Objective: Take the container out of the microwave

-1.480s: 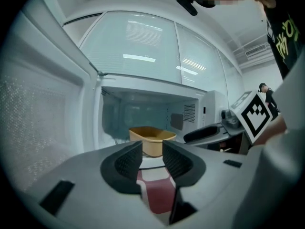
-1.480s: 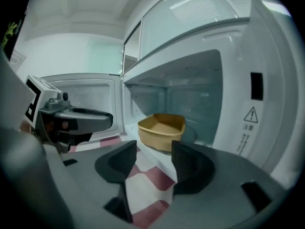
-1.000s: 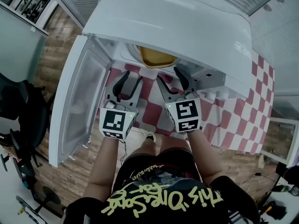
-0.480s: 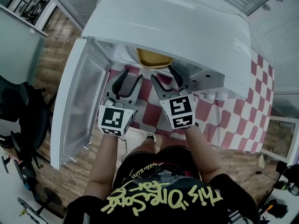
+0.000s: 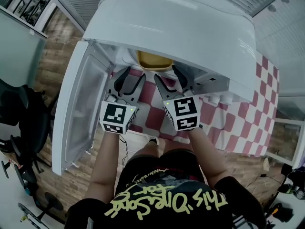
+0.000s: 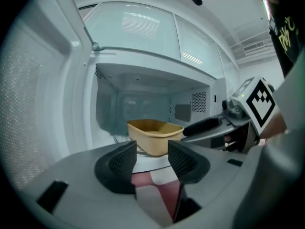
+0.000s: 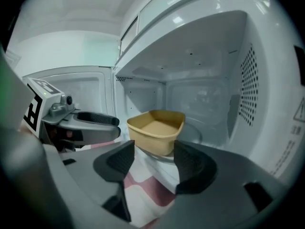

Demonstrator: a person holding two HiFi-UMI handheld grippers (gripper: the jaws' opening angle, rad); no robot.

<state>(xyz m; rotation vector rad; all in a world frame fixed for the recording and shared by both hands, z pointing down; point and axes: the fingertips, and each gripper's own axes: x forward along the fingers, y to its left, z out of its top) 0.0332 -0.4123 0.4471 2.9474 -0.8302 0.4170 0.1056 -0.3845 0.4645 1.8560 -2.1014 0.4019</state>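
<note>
A white microwave (image 5: pixel 181 27) stands on a red-and-white checked cloth (image 5: pixel 238 116), its door (image 5: pixel 81 104) swung open to the left. Wood floor (image 5: pixel 57 56) and a dark chair (image 5: pixel 21 113) lie at far left. The tan container (image 7: pixel 156 128) sits on the glass plate (image 7: pixel 193 133) inside, mostly hidden under the microwave's top in the head view. The left gripper (image 6: pixel 152 155) and right gripper (image 7: pixel 150 159) hover at the opening, short of the container. Both have jaws apart with nothing between them; the left's have just been opening.
</note>
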